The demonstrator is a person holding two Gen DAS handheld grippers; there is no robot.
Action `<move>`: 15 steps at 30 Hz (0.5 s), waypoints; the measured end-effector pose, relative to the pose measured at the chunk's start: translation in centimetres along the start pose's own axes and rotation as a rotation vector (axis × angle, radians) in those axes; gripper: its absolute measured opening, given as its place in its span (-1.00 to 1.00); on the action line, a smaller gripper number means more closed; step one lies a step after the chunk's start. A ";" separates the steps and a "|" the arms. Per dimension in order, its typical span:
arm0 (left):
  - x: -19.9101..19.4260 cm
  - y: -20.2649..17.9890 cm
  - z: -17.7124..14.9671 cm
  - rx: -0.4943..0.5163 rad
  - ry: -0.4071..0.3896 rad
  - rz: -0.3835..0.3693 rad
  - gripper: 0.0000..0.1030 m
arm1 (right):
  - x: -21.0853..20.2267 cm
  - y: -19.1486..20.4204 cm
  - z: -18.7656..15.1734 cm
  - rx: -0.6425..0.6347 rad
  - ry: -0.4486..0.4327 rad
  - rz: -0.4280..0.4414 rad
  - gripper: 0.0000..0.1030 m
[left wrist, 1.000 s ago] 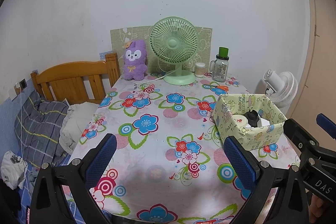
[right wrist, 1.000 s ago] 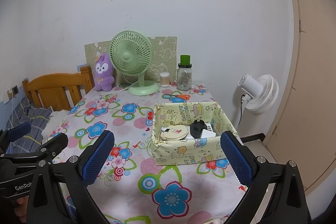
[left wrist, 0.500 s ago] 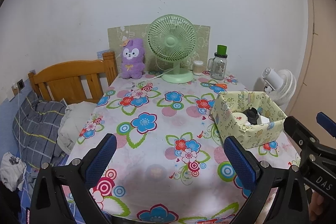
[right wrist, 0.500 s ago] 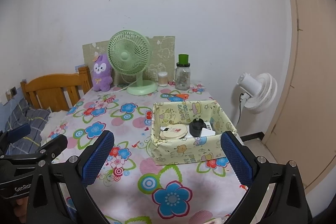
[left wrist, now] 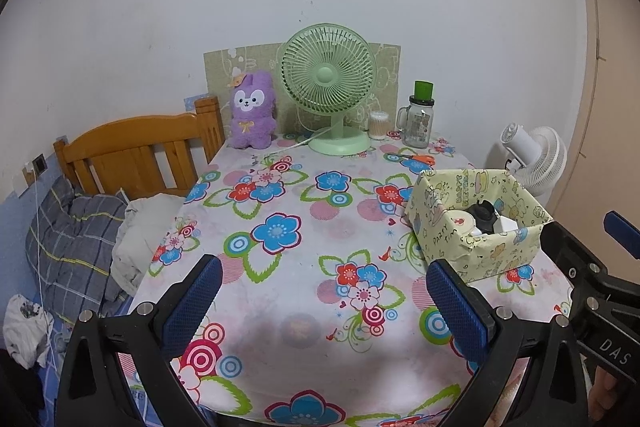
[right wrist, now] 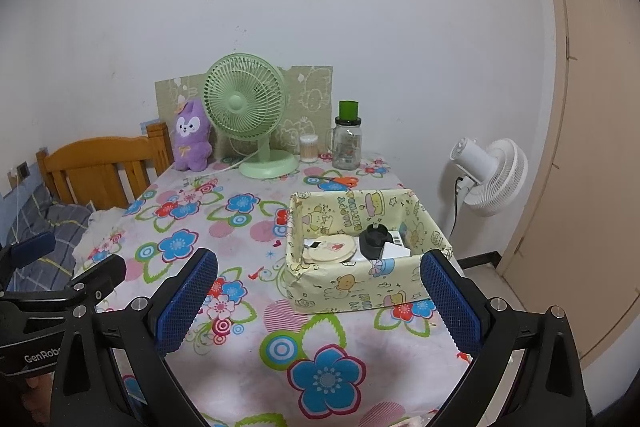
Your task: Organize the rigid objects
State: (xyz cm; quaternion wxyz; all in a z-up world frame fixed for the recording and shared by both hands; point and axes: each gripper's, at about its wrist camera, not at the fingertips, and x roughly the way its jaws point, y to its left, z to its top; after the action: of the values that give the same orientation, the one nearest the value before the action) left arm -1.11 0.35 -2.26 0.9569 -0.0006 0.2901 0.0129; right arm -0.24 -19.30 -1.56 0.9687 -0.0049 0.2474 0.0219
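Left claw (left wrist: 320,291): spread wide, empty, held back at table (left wrist: 288,307) near edge.
Right claw (right wrist: 316,291): same, 6 o'clock of box (right wrist: 360,291).
Box: table's right side; holds round disc (right wrist: 330,247), black plug (right wrist: 374,237), white adapter (right wrist: 394,250), apparently gathered for tidiness.
Scissors (left wrist: 418,158): loose, 12 o'clock of box.

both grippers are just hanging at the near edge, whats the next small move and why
Probably ease the right gripper forward toward the orange-handled scissors, which lie loose on the tablecloth just behind the yellow box. Its jaws are wide open and empty, and the box already holds the other small items. The left gripper, also open, sits farther from them.
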 end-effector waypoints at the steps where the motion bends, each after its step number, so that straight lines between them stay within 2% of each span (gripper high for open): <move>1: 0.0 0.0 0.0 0.000 0.000 0.000 0.99 | 0.0 0.0 0.0 0.000 0.000 -0.001 0.99; 15: 0.7 -0.2 -0.4 0.002 0.010 -0.015 0.99 | 0.6 0.0 -0.3 -0.010 -0.001 -0.019 0.99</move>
State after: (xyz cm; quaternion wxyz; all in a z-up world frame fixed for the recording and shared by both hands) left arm -0.77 0.20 -2.95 0.9556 -0.0021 0.2948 0.0052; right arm 0.12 -19.29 -2.11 0.9689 -0.0118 0.2469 0.0138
